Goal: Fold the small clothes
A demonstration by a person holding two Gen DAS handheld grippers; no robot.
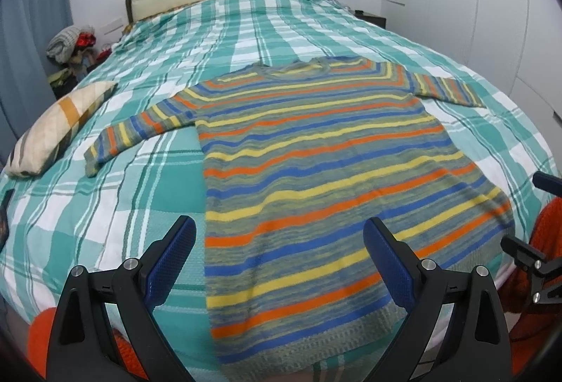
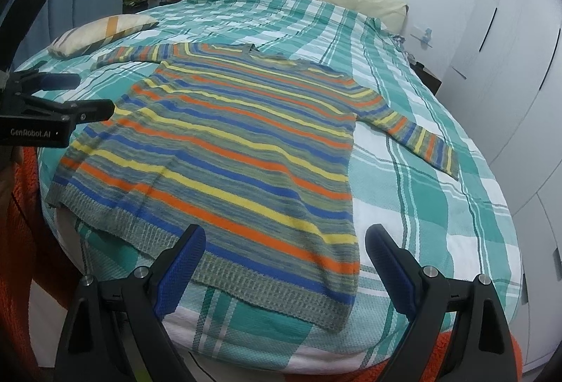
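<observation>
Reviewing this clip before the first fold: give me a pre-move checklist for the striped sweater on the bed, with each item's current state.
1. Striped knit sweater lies flat on the green-and-white checked bedspread: ok.
2. Both sleeves spread outward, unfolded: ok.
3. Left gripper open, nothing between its blue pads: ok.
4. Right gripper open, empty: ok.
5. Sweater's ribbed hem near both grippers, not yet gripped: ok.
6. Beige patterned cushion clear of the sweater's left sleeve: ok, apart.
</observation>
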